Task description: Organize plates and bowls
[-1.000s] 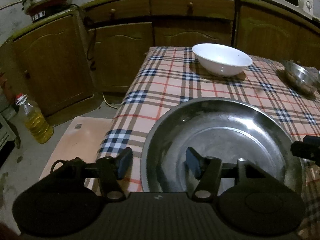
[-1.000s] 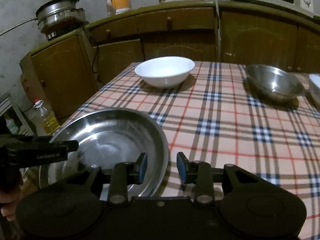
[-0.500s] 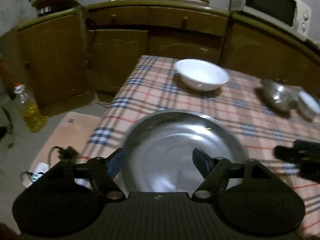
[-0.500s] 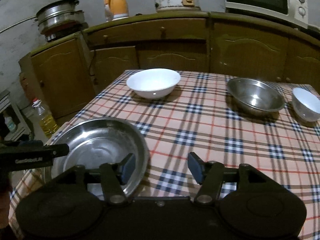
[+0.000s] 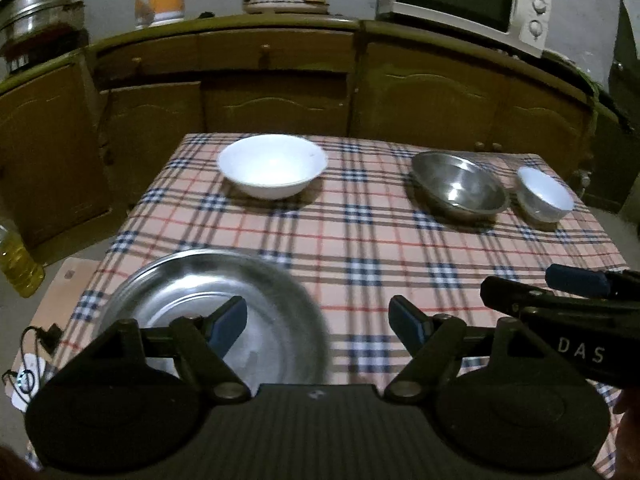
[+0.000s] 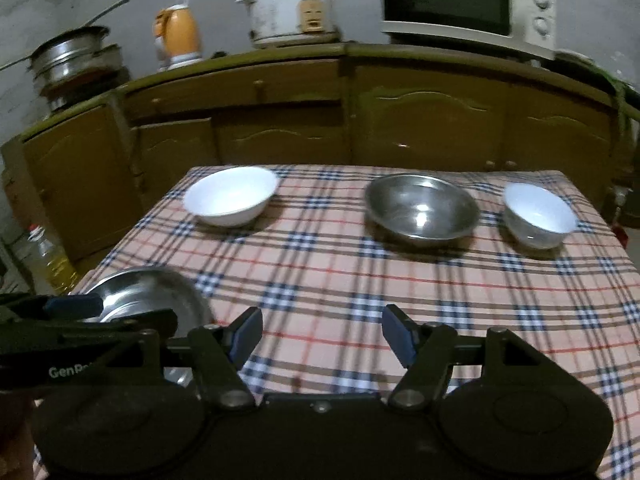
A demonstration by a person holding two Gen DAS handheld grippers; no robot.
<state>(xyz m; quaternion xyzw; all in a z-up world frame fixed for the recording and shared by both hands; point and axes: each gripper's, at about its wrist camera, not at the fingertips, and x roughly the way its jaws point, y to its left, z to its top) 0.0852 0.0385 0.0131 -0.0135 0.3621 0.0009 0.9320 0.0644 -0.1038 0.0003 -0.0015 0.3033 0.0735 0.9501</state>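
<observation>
Bowls [image 6: 232, 196] and steel plate [image 5: 208, 316] sit well apart on checked cloth [image 6: 328, 280].

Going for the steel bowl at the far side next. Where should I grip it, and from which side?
Grip the steel bowl by its thin rim, one finger inside and one outside. Probably come from the near side with the right gripper, whose jaws have just been opening and hold nothing: that edge faces you, and the small white bowl crowds its right.

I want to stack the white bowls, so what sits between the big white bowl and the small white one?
The steel bowl sits between the big white bowl and the small white bowl; both wrist views show it.
</observation>
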